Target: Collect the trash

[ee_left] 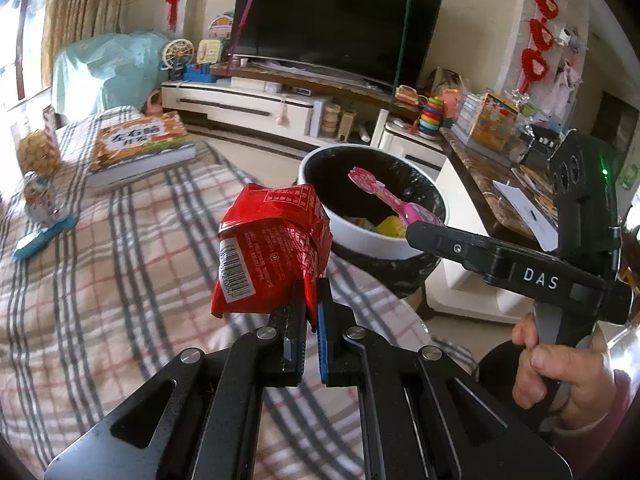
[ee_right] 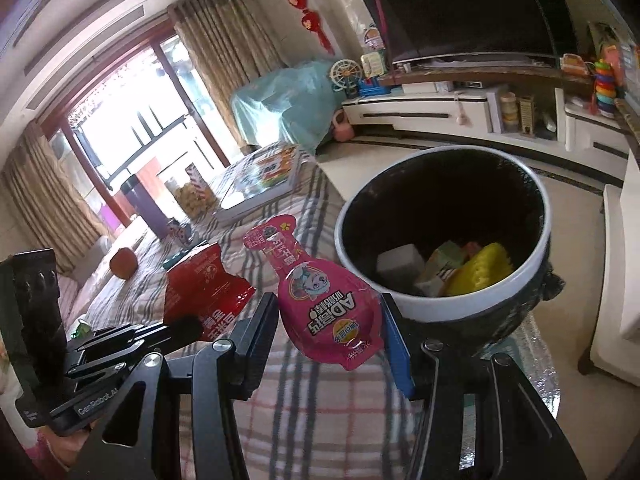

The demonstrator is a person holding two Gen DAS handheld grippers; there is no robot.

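- Left gripper (ee_left: 308, 300): jaws pinched together on the lower edge of the crumpled red foil snack wrapper (ee_left: 272, 248), held above the plaid tablecloth (ee_left: 120, 280), short of the bin.
- Right gripper (ee_right: 328, 340): jaws partly apart, clamped on the wide base of the pink bottle-shaped drink pouch (ee_right: 320, 300), near the rim.
- Round white-rimmed, black-lined trash bin (ee_right: 400, 304): already contains yellow, white and green items.
- Risk: the thin edge grip may let the wrapper slip out before it reaches the bin.
- Risk: early release drops either item onto the cloth.
- Risk: both grippers converging on the bin may collide.

Left hand-held gripper (ee_left: 311, 300) clamped tight, right hand-held gripper (ee_right: 328, 320) half-spread, gripping.
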